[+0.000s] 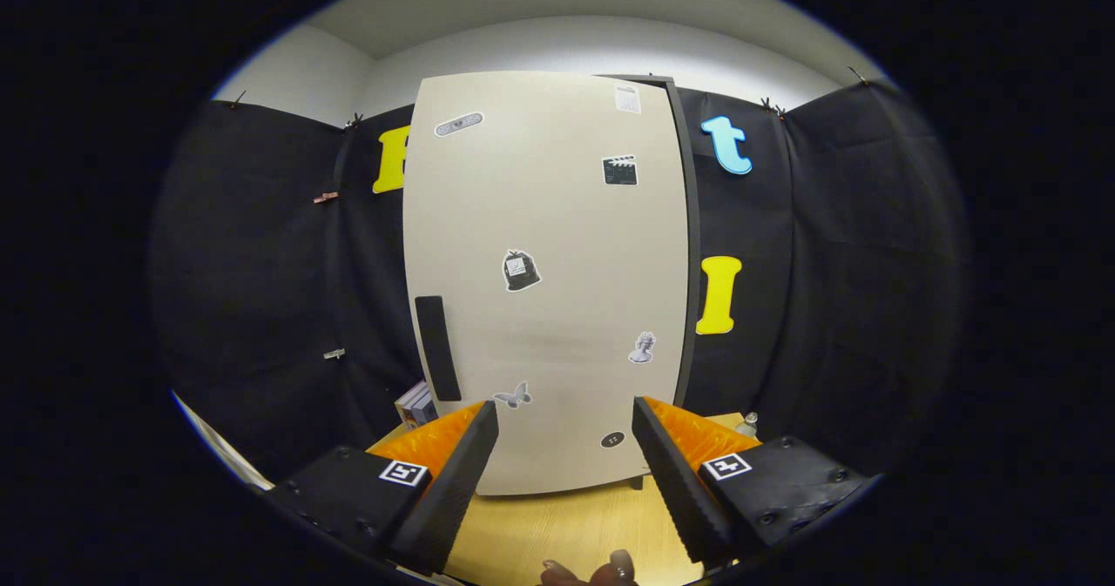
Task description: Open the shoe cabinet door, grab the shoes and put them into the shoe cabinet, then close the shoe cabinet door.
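One door (544,281), shut flat on the cabinet at the table's (557,534) far edge, handle (436,347) at its left side. Gripper (564,468) spread wide, holding nothing, facing the door. Shoes possibly inside; fits either before opening or after closing.

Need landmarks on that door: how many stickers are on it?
7 on the door: top left, top right, clapperboard, centre, right, butterfly, and low between the open jaws.
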The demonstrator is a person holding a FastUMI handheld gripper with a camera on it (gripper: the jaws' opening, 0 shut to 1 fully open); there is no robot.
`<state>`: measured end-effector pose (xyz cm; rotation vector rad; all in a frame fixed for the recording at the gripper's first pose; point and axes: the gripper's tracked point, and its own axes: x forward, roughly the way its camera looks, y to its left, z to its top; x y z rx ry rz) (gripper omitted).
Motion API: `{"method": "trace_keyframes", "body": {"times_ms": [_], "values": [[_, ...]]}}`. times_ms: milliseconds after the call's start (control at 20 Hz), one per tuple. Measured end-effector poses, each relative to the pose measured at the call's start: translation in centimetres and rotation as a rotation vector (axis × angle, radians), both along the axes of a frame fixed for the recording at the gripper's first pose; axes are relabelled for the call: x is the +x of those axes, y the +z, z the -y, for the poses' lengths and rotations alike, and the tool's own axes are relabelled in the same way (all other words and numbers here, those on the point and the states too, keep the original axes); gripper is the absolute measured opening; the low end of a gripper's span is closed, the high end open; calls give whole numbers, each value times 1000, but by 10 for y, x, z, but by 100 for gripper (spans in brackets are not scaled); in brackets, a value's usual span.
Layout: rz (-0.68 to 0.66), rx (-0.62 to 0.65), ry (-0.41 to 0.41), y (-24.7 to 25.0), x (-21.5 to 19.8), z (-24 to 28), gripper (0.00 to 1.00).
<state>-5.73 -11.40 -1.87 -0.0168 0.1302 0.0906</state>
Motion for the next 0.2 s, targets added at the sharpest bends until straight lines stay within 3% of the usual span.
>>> {"method": "trace_keyframes", "body": {"times_ms": [200], "values": [[9, 10, 0, 2, 0, 4, 98]]}}
